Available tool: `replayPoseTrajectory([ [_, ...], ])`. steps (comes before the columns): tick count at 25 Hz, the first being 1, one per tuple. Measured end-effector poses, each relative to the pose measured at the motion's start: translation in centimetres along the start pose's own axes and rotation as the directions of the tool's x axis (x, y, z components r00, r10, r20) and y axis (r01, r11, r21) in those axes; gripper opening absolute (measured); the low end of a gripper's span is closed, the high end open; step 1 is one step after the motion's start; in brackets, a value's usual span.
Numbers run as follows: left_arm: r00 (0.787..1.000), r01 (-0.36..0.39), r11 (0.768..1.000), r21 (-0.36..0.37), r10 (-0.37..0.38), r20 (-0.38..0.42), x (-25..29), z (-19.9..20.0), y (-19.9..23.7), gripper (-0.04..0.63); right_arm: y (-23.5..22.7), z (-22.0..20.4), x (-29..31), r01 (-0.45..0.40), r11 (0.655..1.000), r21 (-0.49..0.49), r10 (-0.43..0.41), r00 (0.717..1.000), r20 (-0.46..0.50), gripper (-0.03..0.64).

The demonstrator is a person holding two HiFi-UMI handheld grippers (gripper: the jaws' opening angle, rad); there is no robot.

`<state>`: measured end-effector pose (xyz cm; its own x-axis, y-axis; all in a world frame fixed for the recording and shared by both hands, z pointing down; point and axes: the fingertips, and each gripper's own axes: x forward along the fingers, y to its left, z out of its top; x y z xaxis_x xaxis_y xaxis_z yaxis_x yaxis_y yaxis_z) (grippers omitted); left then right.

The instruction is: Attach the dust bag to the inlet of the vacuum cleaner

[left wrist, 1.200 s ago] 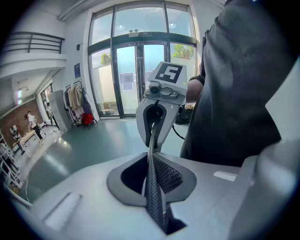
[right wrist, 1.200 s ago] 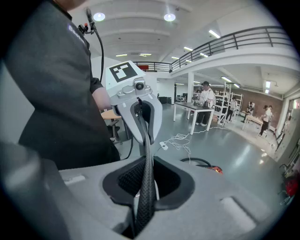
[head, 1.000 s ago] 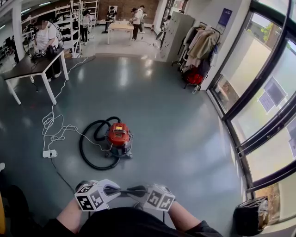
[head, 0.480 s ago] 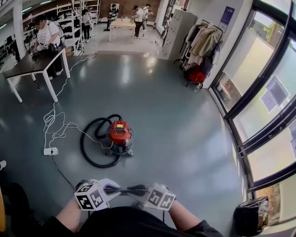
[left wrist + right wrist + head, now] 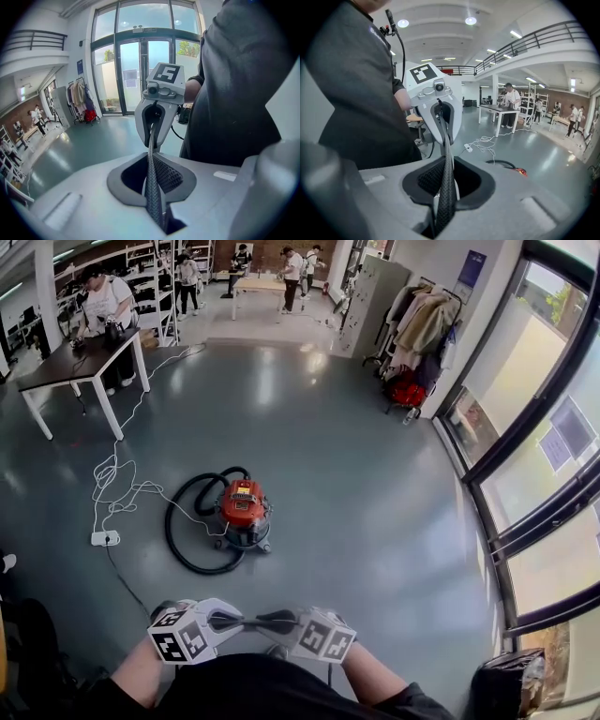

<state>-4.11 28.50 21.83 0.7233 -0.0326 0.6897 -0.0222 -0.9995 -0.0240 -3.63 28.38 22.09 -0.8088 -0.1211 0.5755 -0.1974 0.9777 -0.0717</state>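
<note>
The red vacuum cleaner (image 5: 244, 505) stands on the grey floor ahead of me, its black hose (image 5: 187, 538) coiled at its left. Close to my body I hold the dust bag (image 5: 248, 622), which shows edge on as a thin dark woven strip stretched between both grippers. My left gripper (image 5: 222, 622) is shut on one end of it, and my right gripper (image 5: 279, 622) is shut on the other. In the left gripper view the bag (image 5: 153, 190) runs from my jaws to the right gripper (image 5: 154, 115) opposite. In the right gripper view the bag (image 5: 446, 187) runs to the left gripper (image 5: 440, 117).
A white cable (image 5: 117, 493) and a power strip (image 5: 103, 538) lie on the floor left of the vacuum. A dark-topped table (image 5: 80, 360) with people at it stands at the far left. A coat rack (image 5: 417, 329) and a glass wall (image 5: 544, 446) line the right side.
The whole view has shifted a little, with the table and the far room drawn slightly nearer. Both grippers keep the same hold on the bag in front of me.
</note>
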Motion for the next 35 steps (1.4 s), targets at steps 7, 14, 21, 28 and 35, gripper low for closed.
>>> replayPoseTrajectory([
  [7,0.999,-0.029,0.999,-0.021,0.029,-0.023,2.3,1.9,-0.2,0.046,-0.5,-1.9,-2.3,-0.029,0.999,-0.023,0.029,0.999,0.019,0.038],
  [14,0.999,-0.045,0.998,-0.032,0.044,-0.026,4.1,3.0,0.3,0.046,-1.5,-3.2,-3.6,-0.036,0.999,-0.031,0.037,0.999,0.020,0.038],
  [21,0.999,-0.034,0.999,-0.035,0.033,-0.020,4.1,2.3,2.7,0.046,-4.0,-3.1,-2.6,-0.028,0.999,-0.025,0.028,1.000,-0.014,0.038],
  [28,1.000,0.000,1.000,-0.001,0.000,-0.005,2.0,0.2,7.5,0.046,-7.8,-0.5,0.4,0.023,1.000,-0.002,-0.023,1.000,-0.017,0.038],
  [35,0.999,0.044,0.998,0.050,-0.045,0.019,-0.7,-2.9,13.3,0.046,-12.6,2.6,4.6,0.083,0.996,0.016,-0.083,0.996,-0.037,0.038],
])
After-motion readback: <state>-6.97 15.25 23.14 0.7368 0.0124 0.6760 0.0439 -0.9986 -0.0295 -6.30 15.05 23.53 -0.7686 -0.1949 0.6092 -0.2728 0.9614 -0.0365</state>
